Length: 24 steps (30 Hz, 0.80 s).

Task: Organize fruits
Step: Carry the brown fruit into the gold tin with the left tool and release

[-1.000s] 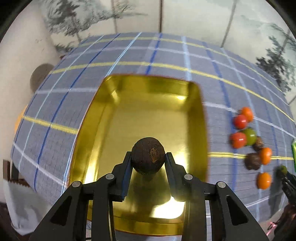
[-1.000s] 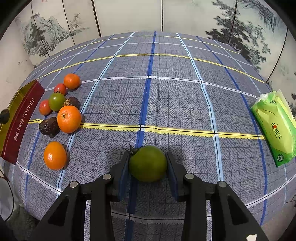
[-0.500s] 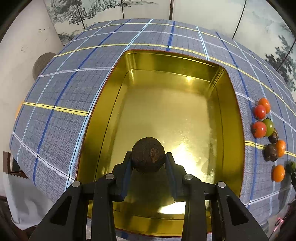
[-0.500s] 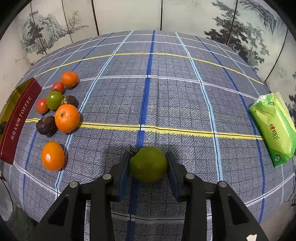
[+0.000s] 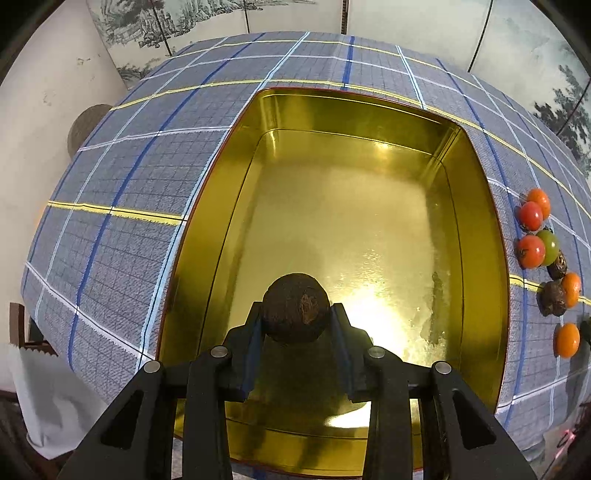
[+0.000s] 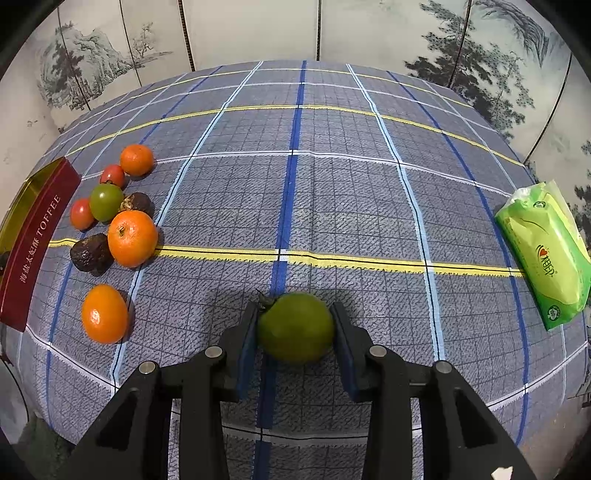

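Note:
My left gripper is shut on a dark brown round fruit and holds it low inside the gold tin, near its front wall. My right gripper is shut on a green tomato just above the checked cloth. Loose fruit lies in a cluster left of it: oranges, red tomatoes, a second green tomato and dark brown fruits. The same cluster shows right of the tin in the left wrist view.
The tin's red side, lettered TOFFEE, stands at the left edge of the right wrist view. A green pack of wipes lies at the cloth's right edge. A painted folding screen stands behind the table.
My left gripper sank with the brown fruit towards the tin, which now fills more of its view. The right gripper and its green tomato stayed put.

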{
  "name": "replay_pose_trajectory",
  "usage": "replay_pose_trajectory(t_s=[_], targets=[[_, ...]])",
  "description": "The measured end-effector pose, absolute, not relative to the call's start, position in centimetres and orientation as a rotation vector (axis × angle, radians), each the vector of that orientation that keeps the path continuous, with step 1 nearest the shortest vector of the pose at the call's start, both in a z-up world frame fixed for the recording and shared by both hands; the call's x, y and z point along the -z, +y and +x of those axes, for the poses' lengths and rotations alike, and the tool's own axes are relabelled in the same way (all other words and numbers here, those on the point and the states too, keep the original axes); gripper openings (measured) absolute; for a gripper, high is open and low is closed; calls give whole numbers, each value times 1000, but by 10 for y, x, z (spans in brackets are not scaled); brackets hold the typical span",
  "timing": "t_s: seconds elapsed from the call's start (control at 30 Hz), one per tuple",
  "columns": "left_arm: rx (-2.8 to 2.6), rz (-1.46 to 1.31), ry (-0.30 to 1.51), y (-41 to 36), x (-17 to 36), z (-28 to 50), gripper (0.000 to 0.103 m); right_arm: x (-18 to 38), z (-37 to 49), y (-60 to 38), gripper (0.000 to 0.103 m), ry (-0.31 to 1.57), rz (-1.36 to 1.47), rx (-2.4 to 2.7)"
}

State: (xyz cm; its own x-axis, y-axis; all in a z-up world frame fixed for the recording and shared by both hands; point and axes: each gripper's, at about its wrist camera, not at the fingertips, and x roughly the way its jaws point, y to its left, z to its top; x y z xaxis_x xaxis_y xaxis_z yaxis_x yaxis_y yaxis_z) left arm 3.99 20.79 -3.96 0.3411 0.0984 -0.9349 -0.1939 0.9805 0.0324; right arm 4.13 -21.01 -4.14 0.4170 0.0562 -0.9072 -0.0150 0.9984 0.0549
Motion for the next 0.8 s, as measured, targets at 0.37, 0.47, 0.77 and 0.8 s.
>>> replay_pose_trajectory(t_s=[0.37, 0.47, 0.77, 0.8], targets=[[-194, -107, 1207, 211, 41, 39, 38, 37, 42, -211, 35, 1131, 52, -38], [-194, -111, 1195, 211, 40, 38, 39, 28, 43, -210, 35, 1111, 48, -36], [-171, -96, 1141, 202, 31, 32, 51, -10, 57, -179, 35, 1025, 18, -115], [-170, -97, 1136, 202, 29, 32, 51, -14, 58, -172, 35, 1018, 11, -135]])
